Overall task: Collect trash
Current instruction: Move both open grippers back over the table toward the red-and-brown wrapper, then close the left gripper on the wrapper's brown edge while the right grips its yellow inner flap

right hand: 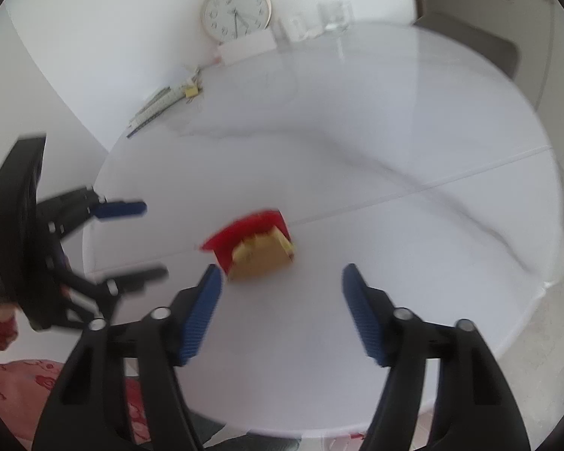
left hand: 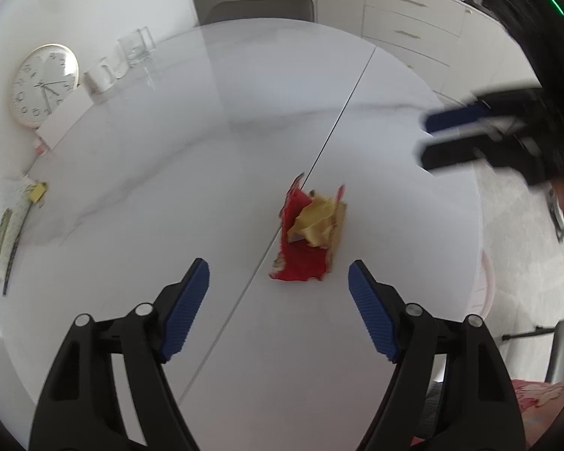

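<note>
Red and yellow wrapper [left hand: 309, 231] lies crumpled on the white table [left hand: 169, 173], on the seam near the close edge. My left gripper [left hand: 278, 285] is spread wide just short of it, lined up to straddle it. Right gripper [right hand: 282, 282] is also wide, empty, approaching from the side.
</note>
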`<action>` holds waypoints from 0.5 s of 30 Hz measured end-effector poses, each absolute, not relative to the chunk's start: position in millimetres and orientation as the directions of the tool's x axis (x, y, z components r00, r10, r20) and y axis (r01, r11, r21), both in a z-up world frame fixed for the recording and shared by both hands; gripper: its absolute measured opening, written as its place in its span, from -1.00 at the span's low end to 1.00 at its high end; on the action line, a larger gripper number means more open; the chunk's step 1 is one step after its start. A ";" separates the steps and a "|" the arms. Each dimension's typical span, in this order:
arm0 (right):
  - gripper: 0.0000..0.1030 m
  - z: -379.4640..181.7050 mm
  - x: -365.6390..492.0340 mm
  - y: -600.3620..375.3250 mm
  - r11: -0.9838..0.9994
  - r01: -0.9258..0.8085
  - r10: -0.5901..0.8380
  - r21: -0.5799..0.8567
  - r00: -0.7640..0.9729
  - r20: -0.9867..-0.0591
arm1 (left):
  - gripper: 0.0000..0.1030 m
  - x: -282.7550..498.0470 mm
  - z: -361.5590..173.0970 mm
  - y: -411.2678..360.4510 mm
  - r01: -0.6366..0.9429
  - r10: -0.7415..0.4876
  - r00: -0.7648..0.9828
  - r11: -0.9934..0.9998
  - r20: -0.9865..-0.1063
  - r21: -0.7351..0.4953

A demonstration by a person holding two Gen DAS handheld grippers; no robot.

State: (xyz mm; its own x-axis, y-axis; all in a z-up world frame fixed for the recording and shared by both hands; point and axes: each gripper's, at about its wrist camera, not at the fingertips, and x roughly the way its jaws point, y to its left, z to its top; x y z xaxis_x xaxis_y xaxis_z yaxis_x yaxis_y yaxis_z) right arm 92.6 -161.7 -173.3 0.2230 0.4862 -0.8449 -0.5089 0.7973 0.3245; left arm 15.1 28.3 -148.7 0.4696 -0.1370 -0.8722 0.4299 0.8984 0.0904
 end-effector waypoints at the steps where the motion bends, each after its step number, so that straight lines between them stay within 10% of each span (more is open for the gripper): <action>1: 0.12 -180.0 103.3 -153.3 0.785 -0.527 0.486 0.326 0.199 -0.851 | 0.27 17.2 -155.1 31.5 0.446 -0.150 0.460 0.892 -0.875 0.081; 15: -0.09 -240.0 172.7 -112.5 0.610 -0.632 0.479 0.478 -0.187 -0.857 | 0.19 60.3 -201.2 32.0 0.596 -0.288 0.359 0.803 -0.888 -0.019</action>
